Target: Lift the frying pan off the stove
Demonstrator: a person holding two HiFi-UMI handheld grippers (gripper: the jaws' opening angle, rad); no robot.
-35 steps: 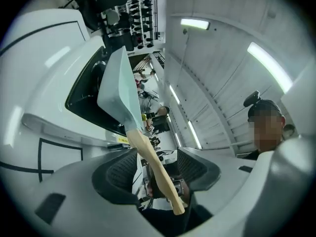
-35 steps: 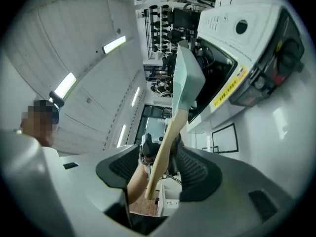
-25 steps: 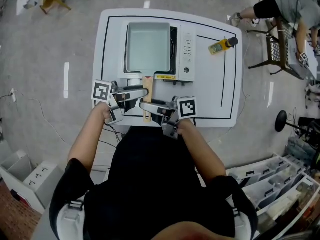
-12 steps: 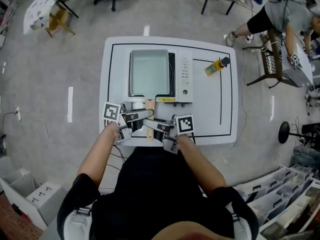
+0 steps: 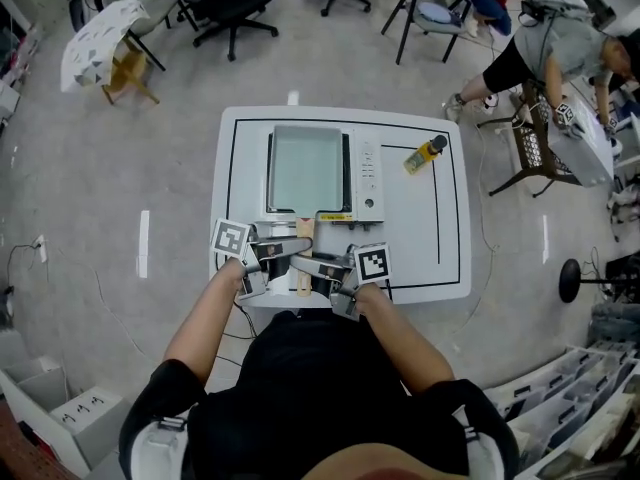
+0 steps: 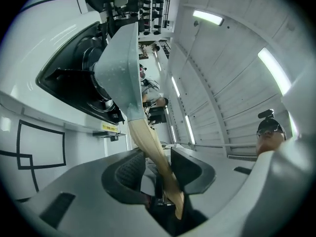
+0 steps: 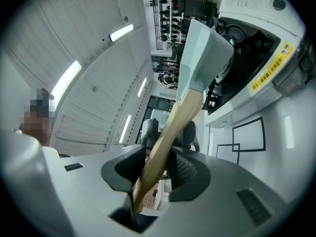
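1. Pale green rectangular frying pan [image 5: 305, 168] with a wooden handle [image 5: 305, 229] sits on the stove [image 5: 368, 173], beyond the claws.
2. Its long axis runs away from the person, handle pointing back.
3. Left claw [image 6: 157, 169] clamps the handle; right claw [image 7: 158, 169] pinches it too, jaws opening.

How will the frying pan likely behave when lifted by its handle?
Probably front-heavy: the wide rectangular frying pan extends from one narrow wooden handle, so it may dip. Likely rigid; the handle looks straight. Smooth wood might slip.

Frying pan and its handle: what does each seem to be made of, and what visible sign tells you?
The frying pan: likely coated metal, pale grey-green and matte, judging by its thin rigid walls. The handle: looks like wood, light tan and matte; grain is too faint to confirm.
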